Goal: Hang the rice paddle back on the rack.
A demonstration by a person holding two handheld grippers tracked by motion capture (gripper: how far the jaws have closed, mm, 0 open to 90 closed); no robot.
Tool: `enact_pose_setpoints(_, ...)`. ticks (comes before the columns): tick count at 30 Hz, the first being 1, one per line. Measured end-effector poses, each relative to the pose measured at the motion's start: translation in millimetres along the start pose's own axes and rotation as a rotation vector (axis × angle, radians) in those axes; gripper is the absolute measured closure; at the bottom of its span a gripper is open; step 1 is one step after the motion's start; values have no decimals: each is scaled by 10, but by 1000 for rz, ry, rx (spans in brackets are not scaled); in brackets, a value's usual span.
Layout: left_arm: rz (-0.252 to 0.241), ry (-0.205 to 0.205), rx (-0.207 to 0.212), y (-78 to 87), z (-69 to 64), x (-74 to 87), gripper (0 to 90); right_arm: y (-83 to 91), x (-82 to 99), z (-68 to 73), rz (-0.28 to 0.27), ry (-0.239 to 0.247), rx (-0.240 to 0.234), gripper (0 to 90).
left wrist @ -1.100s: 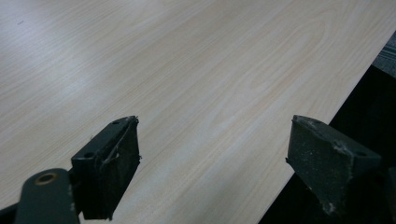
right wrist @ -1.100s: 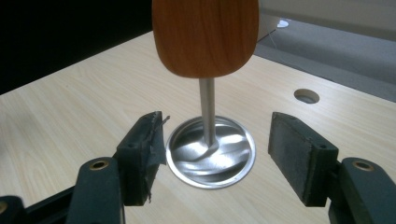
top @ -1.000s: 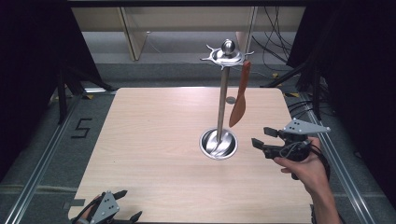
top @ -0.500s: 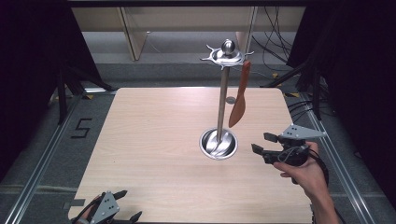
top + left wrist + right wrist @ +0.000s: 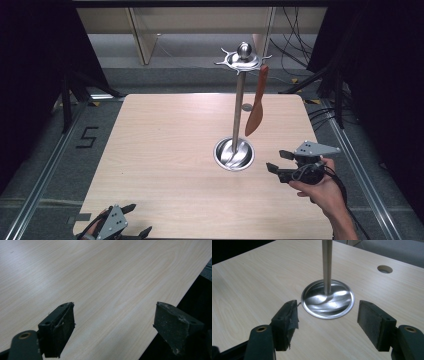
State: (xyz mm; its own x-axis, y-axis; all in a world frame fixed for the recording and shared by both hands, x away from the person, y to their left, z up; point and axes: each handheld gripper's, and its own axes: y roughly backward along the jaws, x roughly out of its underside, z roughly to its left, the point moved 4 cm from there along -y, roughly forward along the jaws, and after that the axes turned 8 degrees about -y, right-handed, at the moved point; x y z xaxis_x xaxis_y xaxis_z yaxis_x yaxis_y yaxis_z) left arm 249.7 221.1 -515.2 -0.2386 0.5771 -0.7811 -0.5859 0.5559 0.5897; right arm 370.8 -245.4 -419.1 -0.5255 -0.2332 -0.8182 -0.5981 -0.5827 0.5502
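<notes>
A steel utensil stand [image 5: 239,110] rises from a round dish base [image 5: 234,154] at the table's middle right. An orange-brown spatula [image 5: 256,107] hangs from its hooked top ring [image 5: 243,57]. My right gripper [image 5: 276,160], held by a hand, hovers low just right of the base, open and pointing at it. In the right gripper view its jaws [image 5: 328,320] frame the base [image 5: 337,305] and pole [image 5: 327,265] from a short way off; they have just been opening a little, with nothing between them. My left gripper [image 5: 139,219] sits open at the near left edge over bare wood [image 5: 115,322].
The light wooden table [image 5: 165,140] has a small round hole [image 5: 247,107] behind the stand, seen also in the right gripper view as a hole [image 5: 384,269]. Metal rails run along both sides. Cables lie on the floor at the far right.
My right gripper has sunk toward the table beside the stand's base. The left gripper has stayed where it was.
</notes>
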Motion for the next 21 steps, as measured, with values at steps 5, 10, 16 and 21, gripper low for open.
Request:
enact_pose_setpoints(5,5,-6,-2,2,4,1,163,-33,76,7,20,-8,4,331)
enact_pose_setpoints(10,0,-1,-1,0,0,1,162,-59,133,-8,30,-6,5,315)
enact_pose_setpoints(16,-1,-24,-9,1,15,-1,163,-86,219,22,61,-35,-2,234)
enact_pose_setpoints(21,8,-20,-3,6,12,2,163,-95,268,38,78,-37,2,237)
